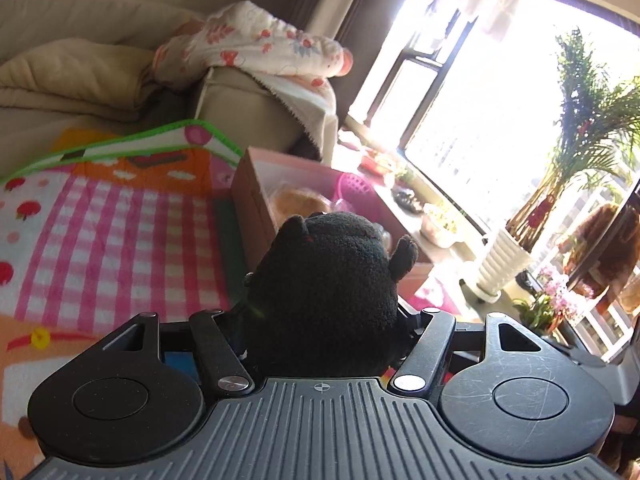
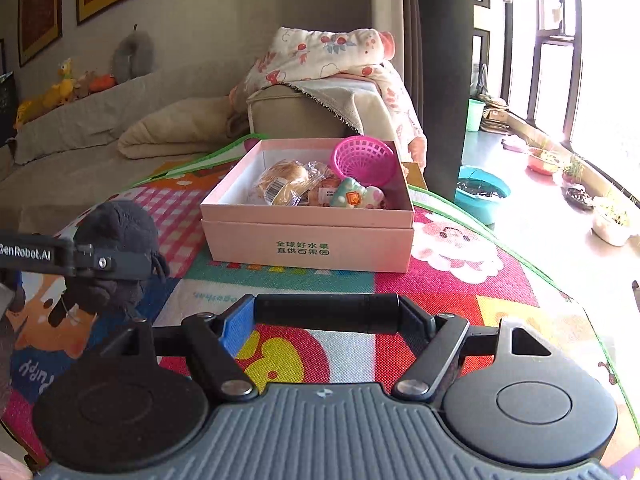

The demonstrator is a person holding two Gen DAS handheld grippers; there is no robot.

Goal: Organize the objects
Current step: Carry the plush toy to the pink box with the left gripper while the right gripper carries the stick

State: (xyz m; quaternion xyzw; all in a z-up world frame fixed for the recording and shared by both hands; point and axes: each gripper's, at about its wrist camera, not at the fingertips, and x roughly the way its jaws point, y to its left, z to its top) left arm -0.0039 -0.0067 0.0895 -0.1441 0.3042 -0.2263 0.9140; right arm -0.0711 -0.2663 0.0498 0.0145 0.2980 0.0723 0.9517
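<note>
Two grippers work over the mat (image 2: 452, 292): the left gripper (image 1: 320, 320) clamps a black plush (image 1: 324, 280) held left of the pink box (image 2: 308, 240), while the right gripper (image 2: 326, 314) pinches a black cylinder (image 2: 326, 312) crosswise (nearer than the box).

Beige sofa (image 2: 100, 120), sunlit window (image 1: 500, 92)

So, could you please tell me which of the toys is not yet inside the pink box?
The black plush toy, gripped by the left tongs above the mat. The pink toy basket and pastel squishy toy already lie in the pink box.
</note>
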